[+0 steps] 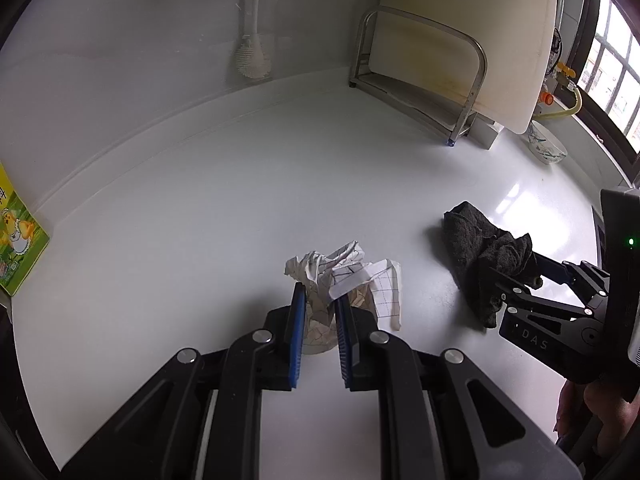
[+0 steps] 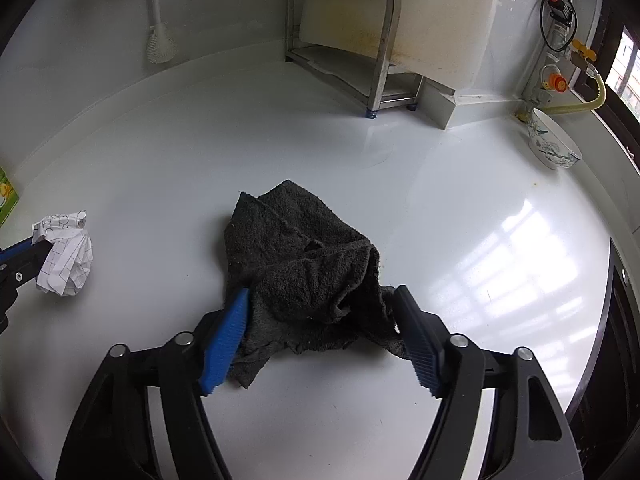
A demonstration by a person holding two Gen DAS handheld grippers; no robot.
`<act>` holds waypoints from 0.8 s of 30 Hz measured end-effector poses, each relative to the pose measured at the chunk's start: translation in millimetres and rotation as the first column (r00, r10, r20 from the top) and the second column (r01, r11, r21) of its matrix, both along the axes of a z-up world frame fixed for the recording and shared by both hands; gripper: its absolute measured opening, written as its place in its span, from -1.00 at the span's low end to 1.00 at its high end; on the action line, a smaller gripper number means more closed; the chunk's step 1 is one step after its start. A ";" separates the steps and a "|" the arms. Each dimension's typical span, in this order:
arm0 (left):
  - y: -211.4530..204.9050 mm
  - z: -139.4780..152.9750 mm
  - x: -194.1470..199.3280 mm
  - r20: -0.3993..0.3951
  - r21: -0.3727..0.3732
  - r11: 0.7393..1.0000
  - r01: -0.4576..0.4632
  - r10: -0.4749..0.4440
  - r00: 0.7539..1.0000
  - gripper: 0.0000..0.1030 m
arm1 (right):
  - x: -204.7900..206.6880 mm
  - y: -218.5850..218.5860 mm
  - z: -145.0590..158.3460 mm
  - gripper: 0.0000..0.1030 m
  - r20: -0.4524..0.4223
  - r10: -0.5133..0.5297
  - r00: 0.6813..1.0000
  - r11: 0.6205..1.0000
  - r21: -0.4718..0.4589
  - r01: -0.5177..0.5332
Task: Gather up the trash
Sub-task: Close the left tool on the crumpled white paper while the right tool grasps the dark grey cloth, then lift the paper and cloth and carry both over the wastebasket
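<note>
A crumpled ball of squared paper sits between the blue pads of my left gripper, which is shut on it just above the white counter. The right wrist view shows the same paper ball at the far left. A dark grey cloth lies bunched on the counter, with my right gripper straddling its near end. That gripper's jaws are apart, and the blue pad and the other pad rest against the cloth's edges without squeezing it. The left wrist view has the cloth and the right gripper on the right.
A metal rack holding a pale cutting board stands at the back wall, and a dish brush hangs to its left. A patterned bowl sits at the back right near gas fittings. A green box is at the left edge.
</note>
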State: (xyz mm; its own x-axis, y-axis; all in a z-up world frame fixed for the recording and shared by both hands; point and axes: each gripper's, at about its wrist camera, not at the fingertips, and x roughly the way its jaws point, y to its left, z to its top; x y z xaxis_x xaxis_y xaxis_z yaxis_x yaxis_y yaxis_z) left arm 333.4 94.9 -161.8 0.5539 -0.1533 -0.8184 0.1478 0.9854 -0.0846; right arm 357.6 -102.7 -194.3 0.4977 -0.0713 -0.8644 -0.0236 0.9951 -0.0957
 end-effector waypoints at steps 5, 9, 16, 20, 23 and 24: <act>-1.5 3.4 -5.6 0.001 -0.008 1.000 0.006 -0.006 1.000 -0.71 | -8.3 -2.7 7.4 -0.31 -0.010 0.007 1.000 0.999 0.048 -0.006; -5.6 8.6 -14.5 0.007 -0.014 1.000 0.017 -0.017 1.000 -0.71 | -24.3 -6.6 19.0 -0.48 0.001 -0.008 1.000 0.996 0.087 0.008; -13.7 25.1 -43.6 0.040 -0.020 0.999 0.044 -0.044 0.998 -0.71 | -72.7 -12.9 46.3 -0.60 0.055 -0.024 0.998 0.994 0.112 0.017; -24.0 30.4 -66.2 0.046 -0.023 0.998 0.066 -0.065 0.997 -0.71 | -106.0 -20.9 57.2 -0.62 0.084 -0.036 0.996 0.992 0.121 0.026; -32.2 34.3 -86.2 0.048 -0.030 0.996 0.085 -0.083 0.995 -0.71 | -132.1 -28.2 62.6 -0.65 0.097 -0.043 0.994 0.991 0.130 0.030; -35.7 36.0 -93.3 0.051 -0.030 0.995 0.092 -0.090 0.995 -0.71 | -141.4 -30.4 64.2 -0.66 0.099 -0.045 0.994 0.990 0.134 0.031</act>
